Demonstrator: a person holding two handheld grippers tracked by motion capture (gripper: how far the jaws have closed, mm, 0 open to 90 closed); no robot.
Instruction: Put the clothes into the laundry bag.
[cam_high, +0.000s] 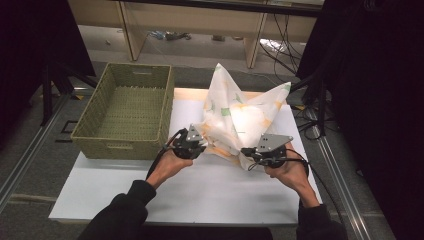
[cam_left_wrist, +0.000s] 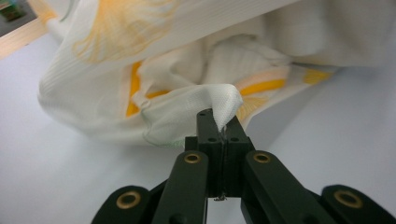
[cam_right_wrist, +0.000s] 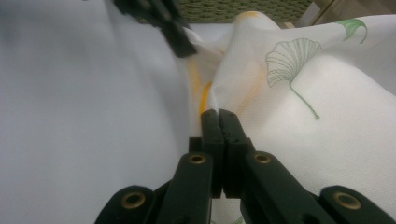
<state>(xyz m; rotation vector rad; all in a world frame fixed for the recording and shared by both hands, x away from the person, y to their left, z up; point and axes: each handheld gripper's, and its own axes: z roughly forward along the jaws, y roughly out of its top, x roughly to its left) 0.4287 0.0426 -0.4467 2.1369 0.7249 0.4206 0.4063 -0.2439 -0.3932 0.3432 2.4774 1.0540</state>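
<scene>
My left gripper (cam_left_wrist: 219, 128) pinched just a corner tip of the cloth (cam_high: 240, 120); right gripper (cam_right_wrist: 218, 122) had its fingers pressed on a fold. Cloth sat bunched mid-counter (cam_high: 125, 190), w/ basket (cam_high: 125, 107) at left edge. Thin left grip could've slipped if pulled hard.

cloth (cam_right_wrist: 299, 93) cut off at right edge, far tongs (cam_right_wrist: 163, 23) blurred
</scene>
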